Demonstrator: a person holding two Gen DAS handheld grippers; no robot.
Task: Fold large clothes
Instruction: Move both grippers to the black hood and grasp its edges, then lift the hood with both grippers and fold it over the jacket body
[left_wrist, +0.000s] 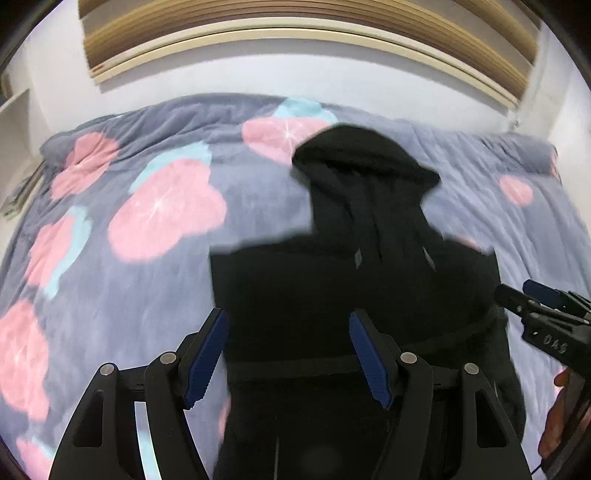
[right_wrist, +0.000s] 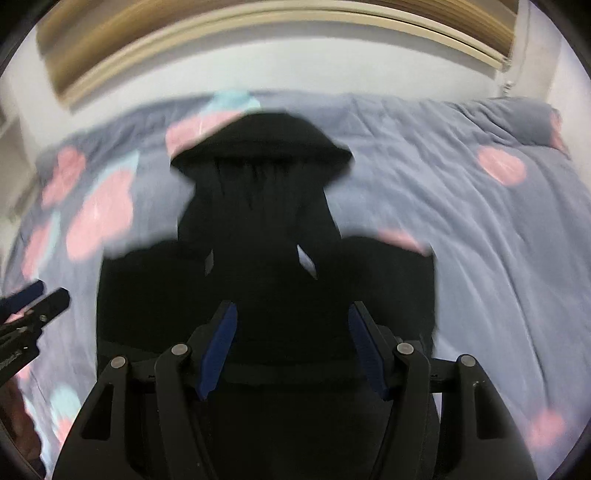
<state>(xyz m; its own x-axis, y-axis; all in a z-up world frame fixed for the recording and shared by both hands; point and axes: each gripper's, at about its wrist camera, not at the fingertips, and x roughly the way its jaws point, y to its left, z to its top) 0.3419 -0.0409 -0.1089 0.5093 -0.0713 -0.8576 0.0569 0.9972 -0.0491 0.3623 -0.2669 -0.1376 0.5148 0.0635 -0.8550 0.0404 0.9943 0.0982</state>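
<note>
Hoodie (left_wrist: 354, 295) lies flat on the bed (left_wrist: 147, 258), dead ahead of my left gripper (left_wrist: 288, 354) and right gripper (right_wrist: 291, 347); both spread wide, holding nothing. Risk: pinching one layer only, or snagging the blanket, dragging the fold crooked.

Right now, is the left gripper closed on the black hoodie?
No, the left gripper has its jaws wide apart above the black hoodie, pinching no fabric.
</note>
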